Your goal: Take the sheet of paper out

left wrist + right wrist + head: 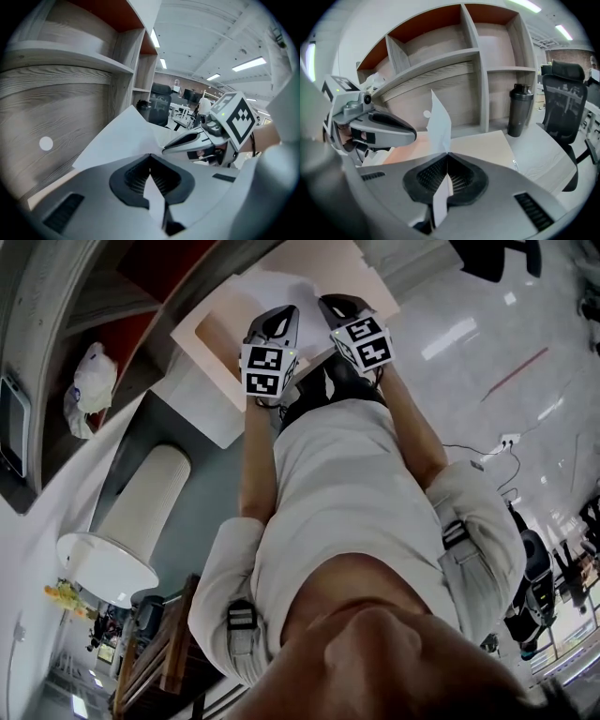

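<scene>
A white plastic bag (90, 382) sits on a shelf of the grey wooden shelf unit (480, 70) at the far left, beyond the tabletop's (490, 146) left edge. A person in a pale long-sleeved top stands at the near edge of the peach-toned tabletop, both arms stretched forward, a set of tongs in each hand.

The left tongs (150, 174) are closed on the sheet of paper (124, 136), the ribbed dark pads pressed together with the white sheet pinched between them and a strip of it trailing back through the jaws. The sheet itself is off the surface, held in the air over the near part of the tabletop between the two tools; it fans out ahead of the left tongs and bends up into a standing fold in front of the shelf unit.

Just beside them, the right tongs (447, 174) are likewise clamped on the same sheet, the paper rising upright from the closed pads. The two tools sit side by side, their marker cubes facing the person.

Farther right, a dark bottle (519, 111) stands upright at the tabletop's far right corner, in the shelf unit's lower right compartment. A black office chair (565, 104) stands beyond the right edge.
</scene>
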A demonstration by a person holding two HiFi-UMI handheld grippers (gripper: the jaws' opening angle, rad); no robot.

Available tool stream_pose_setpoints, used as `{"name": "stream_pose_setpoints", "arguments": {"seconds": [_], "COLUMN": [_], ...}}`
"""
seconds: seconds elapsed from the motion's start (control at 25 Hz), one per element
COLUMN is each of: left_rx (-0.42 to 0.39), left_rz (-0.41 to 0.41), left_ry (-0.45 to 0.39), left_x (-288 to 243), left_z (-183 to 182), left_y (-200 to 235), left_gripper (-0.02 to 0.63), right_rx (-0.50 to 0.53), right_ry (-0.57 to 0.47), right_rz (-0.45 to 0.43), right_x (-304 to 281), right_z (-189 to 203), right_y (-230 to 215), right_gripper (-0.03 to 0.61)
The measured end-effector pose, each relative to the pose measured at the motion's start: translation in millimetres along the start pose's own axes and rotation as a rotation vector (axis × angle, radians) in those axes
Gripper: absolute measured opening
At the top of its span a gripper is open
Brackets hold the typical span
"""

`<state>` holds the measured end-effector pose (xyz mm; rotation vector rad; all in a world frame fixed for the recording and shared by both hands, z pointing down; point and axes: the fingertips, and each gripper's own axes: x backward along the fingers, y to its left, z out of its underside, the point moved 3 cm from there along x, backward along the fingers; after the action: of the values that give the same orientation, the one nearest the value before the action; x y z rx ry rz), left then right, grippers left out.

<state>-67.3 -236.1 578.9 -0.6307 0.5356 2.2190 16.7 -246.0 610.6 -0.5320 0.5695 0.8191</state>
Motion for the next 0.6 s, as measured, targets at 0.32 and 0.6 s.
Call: {"name": "stream_pose_setpoints", "arguments": {"seconds": [0.32, 0.6], "left_rx": [-0.009, 0.018], "left_rz": [-0.040, -0.099], "left_ry": [-0.025, -0.060], "left_x": [16, 33], "left_z": [-13, -22], "left_y": [-7, -11], "left_gripper": [0.017, 0.017], "right_rx": [0.072, 0.142], "right_ry": [-0.026, -0.021], "right_rz": [-0.037, -0.100], "right_x": [19, 31], "right_z": [-20, -36], "right_y": [7, 17], "right_gripper": [0.021, 0.021]}}
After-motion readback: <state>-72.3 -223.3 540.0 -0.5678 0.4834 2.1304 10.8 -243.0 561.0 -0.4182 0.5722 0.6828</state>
